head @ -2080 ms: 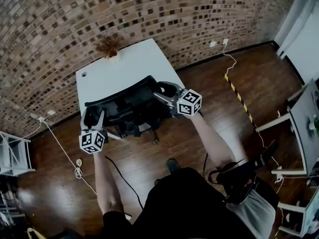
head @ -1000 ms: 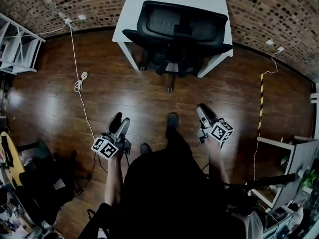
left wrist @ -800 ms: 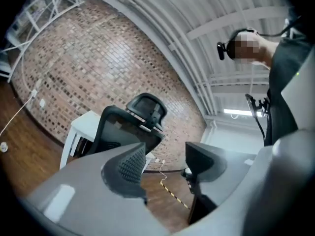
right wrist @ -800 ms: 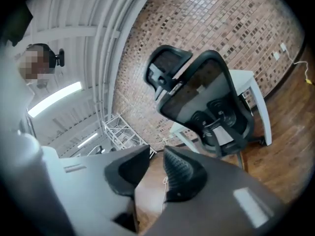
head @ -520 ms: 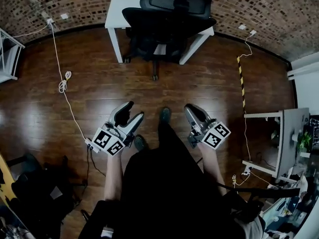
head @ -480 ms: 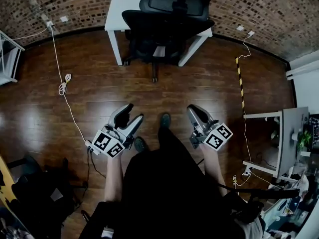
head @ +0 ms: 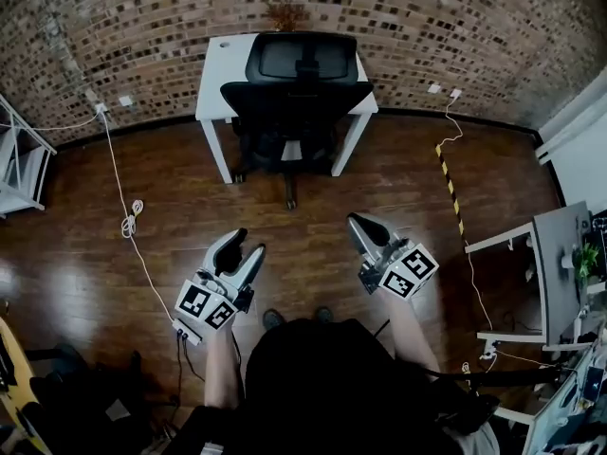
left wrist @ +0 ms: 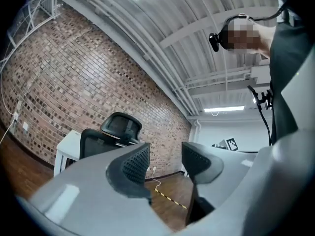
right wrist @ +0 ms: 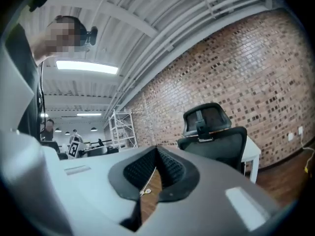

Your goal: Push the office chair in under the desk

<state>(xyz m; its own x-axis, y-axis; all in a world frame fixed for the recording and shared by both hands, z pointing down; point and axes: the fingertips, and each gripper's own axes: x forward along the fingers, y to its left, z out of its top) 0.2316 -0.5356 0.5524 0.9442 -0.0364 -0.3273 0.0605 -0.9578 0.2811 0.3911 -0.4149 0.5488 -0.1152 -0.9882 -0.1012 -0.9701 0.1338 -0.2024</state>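
Note:
The black office chair (head: 296,93) stands with its seat tucked under the white desk (head: 213,74) against the brick wall, its back and headrest above the desktop. Both grippers hang well back from it over the wooden floor, touching nothing. My left gripper (head: 245,245) has just been closing and still shows a narrow gap, with nothing between its fingers. In the left gripper view the chair (left wrist: 106,136) is far beyond the left gripper (left wrist: 165,156). My right gripper (head: 356,222) has just closed, and its pads meet empty. The right gripper (right wrist: 157,154) points toward the distant chair (right wrist: 211,132).
A white wire shelf (head: 19,159) stands at the left. A white cable (head: 128,226) trails over the floor. A yellow-black strip (head: 448,183) runs along the floor on the right, near a grey desk (head: 560,273). A dried plant (head: 285,12) sits on the white desk.
Both grippers have let go of the chair back, and the person has stepped back from the desk. The grippers have risen and rolled. The right jaws have shut and the left have narrowed.

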